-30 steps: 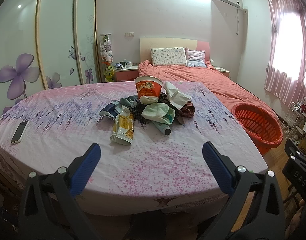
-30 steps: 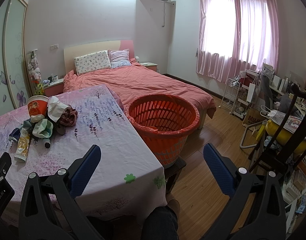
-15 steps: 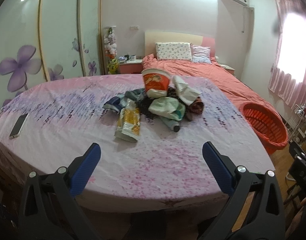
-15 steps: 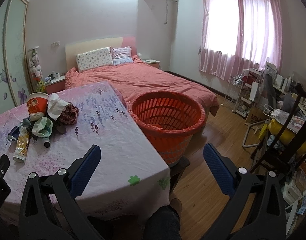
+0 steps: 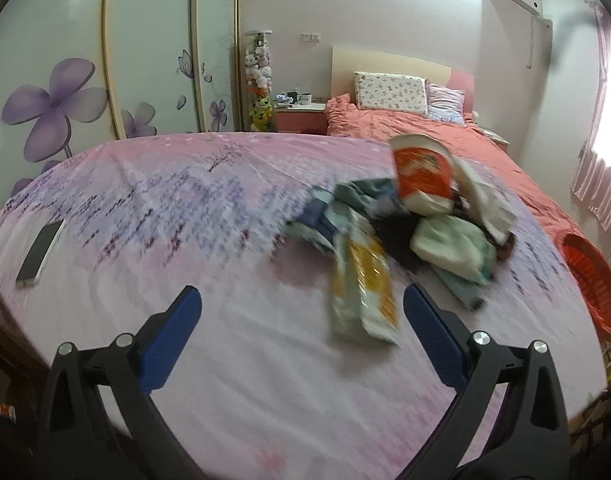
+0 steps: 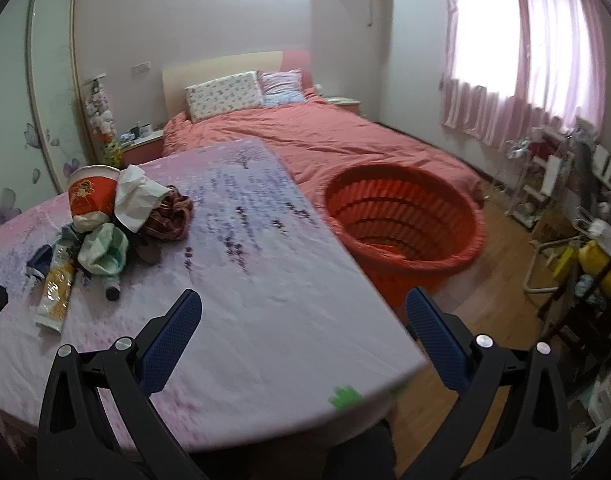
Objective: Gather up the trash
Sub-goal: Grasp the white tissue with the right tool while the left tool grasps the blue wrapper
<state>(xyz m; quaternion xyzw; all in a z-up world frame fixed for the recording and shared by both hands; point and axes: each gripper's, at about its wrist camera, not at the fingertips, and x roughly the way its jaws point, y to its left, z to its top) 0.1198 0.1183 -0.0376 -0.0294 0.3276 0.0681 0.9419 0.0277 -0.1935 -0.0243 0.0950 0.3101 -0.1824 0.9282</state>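
Note:
A pile of trash lies on the pink flowered tablecloth (image 5: 145, 216): a red paper cup (image 5: 423, 172), a yellow snack wrapper (image 5: 365, 284), a pale green bag (image 5: 453, 246), crumpled white paper (image 5: 485, 204) and dark cloth bits. The same pile shows in the right wrist view, with the cup (image 6: 93, 196) and wrapper (image 6: 57, 292). My left gripper (image 5: 301, 308) is open and empty, just short of the wrapper. My right gripper (image 6: 303, 312) is open and empty over the table's right part. An orange basket (image 6: 405, 224) stands on the floor beside the table, also seen in the left wrist view (image 5: 593, 280).
A phone (image 5: 39, 252) lies at the table's left edge. A bed with a coral cover (image 6: 325, 140) stands behind the table. A chair and cluttered shelves (image 6: 577, 208) fill the right side under the pink curtains. A wardrobe with flower decals (image 5: 57, 100) lines the left wall.
My left gripper has moved forward over the table and swung left, so the pile looks nearer and to the right. My right gripper has moved forward towards the table and basket. Both stay open.

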